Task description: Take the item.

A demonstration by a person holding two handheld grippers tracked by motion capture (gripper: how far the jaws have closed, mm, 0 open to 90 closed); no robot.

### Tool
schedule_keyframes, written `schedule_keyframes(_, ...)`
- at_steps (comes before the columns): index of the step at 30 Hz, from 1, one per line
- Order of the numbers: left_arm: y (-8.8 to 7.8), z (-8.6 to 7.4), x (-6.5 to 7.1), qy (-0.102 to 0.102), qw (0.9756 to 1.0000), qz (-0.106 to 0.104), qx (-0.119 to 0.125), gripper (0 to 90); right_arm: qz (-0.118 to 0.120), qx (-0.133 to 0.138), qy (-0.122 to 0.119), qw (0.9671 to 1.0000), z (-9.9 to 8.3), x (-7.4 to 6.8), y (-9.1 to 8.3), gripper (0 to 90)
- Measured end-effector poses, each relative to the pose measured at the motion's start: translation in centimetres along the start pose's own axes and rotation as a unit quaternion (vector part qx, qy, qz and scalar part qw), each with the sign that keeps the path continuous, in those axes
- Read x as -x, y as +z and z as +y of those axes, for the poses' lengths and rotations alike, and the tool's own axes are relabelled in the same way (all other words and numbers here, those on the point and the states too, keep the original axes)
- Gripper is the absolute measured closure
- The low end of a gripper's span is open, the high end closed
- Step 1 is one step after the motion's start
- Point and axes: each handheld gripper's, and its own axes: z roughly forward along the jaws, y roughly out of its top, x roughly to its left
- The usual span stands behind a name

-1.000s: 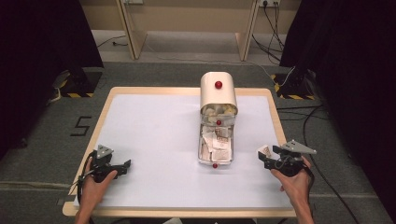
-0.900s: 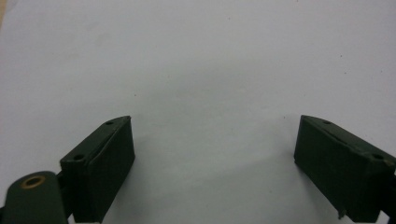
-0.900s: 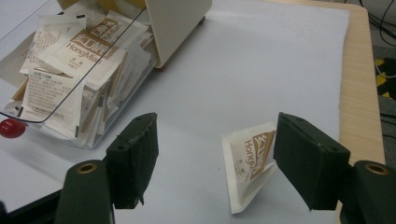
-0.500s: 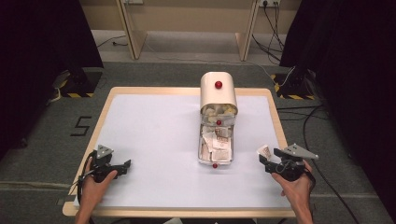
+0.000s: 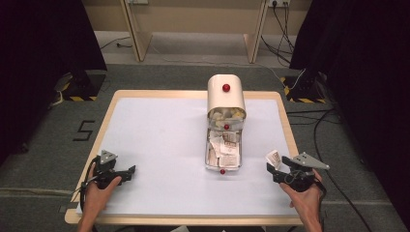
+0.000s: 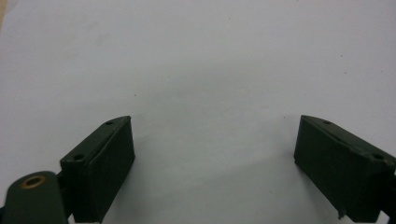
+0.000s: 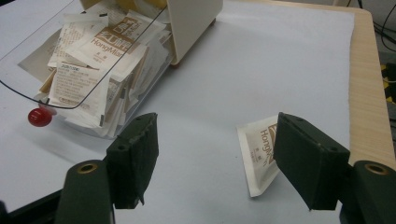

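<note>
A cream box (image 5: 226, 99) with a red knob stands at the table's far middle. Its clear drawer (image 5: 211, 162) is pulled out toward me and holds several paper sachets (image 7: 88, 60); a red knob (image 7: 39, 116) sits at the drawer's front. One white sachet (image 7: 257, 154) with brown print lies on the table right of the drawer, close by the right-hand jaw of my right gripper (image 7: 217, 126). That gripper (image 5: 280, 171) is open with nothing between its jaws. At the near left my left gripper (image 5: 126, 175) is open over bare table (image 6: 212, 121).
The white table top (image 5: 159, 135) has a wooden rim (image 7: 369, 93) just right of the loose sachet. Cables (image 5: 329, 121) run across the floor beyond the right edge. Dark curtains hang on both sides.
My right gripper has drifted slightly toward the table's front edge. The loose sachet and the left gripper stay where they were.
</note>
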Motion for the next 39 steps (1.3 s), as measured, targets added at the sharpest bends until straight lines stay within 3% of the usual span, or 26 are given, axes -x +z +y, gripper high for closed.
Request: schedule_keyframes(39,0.0,0.0,0.0,0.0,1.0,0.0,0.0,11.4,0.026,-0.015,-0.022,0.9993,-2.1,-2.9,-0.9,32.9)
